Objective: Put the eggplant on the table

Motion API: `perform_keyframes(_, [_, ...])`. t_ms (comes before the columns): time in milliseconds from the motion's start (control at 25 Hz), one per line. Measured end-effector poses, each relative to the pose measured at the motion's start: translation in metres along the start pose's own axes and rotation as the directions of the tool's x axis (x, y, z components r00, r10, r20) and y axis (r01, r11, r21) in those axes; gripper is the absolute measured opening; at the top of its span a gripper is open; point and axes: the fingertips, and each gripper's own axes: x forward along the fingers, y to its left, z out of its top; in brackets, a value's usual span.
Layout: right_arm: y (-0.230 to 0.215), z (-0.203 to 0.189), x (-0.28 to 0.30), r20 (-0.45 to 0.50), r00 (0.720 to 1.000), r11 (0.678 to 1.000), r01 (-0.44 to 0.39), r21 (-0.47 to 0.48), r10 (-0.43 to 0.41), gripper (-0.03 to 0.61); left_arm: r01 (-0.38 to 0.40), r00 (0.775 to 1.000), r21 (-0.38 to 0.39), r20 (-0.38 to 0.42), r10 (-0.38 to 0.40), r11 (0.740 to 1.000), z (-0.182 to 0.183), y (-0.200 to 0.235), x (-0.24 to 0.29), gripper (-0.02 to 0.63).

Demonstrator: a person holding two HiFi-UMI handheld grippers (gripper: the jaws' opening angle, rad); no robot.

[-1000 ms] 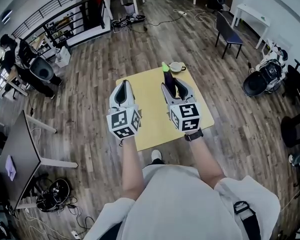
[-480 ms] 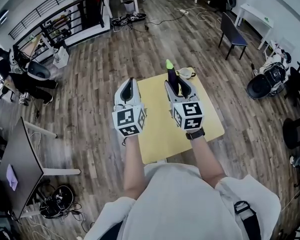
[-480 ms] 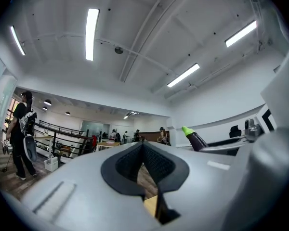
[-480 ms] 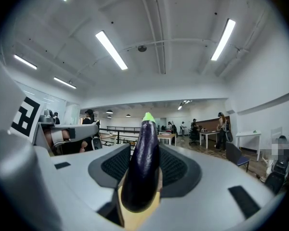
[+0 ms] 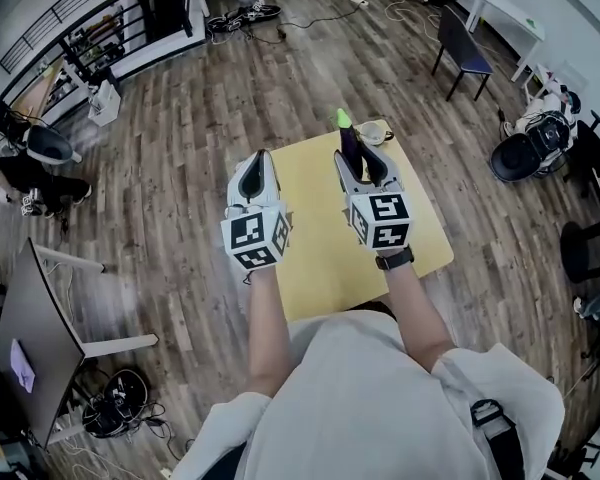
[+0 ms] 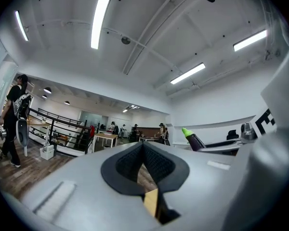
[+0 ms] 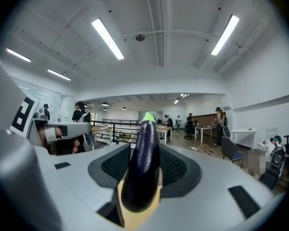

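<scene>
right gripper [image 5: 364, 165] clamped on the eggplant [image 7: 141, 163], green tip jutting ahead, bench [image 5: 318, 260] below | left gripper [image 5: 252, 174] closed, empty | eggplant looks light, firm, glossy-slick; hold mid-body, squeeze gently

Both arms reach forward, level; left tool [image 5: 261, 160] closed, empty; right tool [image 5: 359, 158] clamps the eggplant [image 5: 349, 142].

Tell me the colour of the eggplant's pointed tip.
Bright green, capping the dark purple eggplant; it shows clearest in the right gripper view.
</scene>
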Motion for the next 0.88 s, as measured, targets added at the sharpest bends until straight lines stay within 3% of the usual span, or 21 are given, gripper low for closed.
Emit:
perform_keyframes(360, [0.005, -0.055, 0.020, -0.134, 0.991, 1.000, 0.000, 0.001, 0.000, 0.187, -0.018, 0.995, -0.081, -0.100, 0.010, 0.997, -0.056, 0.023, 0.011, 0.009])
perform_keyframes(600, [0.006, -0.095, 0.029, -0.228, 0.973, 0.999, -0.044, 0.002, 0.043, 0.187, -0.050, 0.988, -0.150, -0.151, 0.027, 0.987, -0.097, 0.030, 0.020, 0.009])
perform_keyframes(880, [-0.010, -0.139, 0.053, -0.320, 0.946, 0.998, -0.042, 0.037, 0.051, 0.187, -0.044, 0.973, -0.157, -0.231, 0.007, 0.987, -0.142, 0.027, 0.043, 0.009])
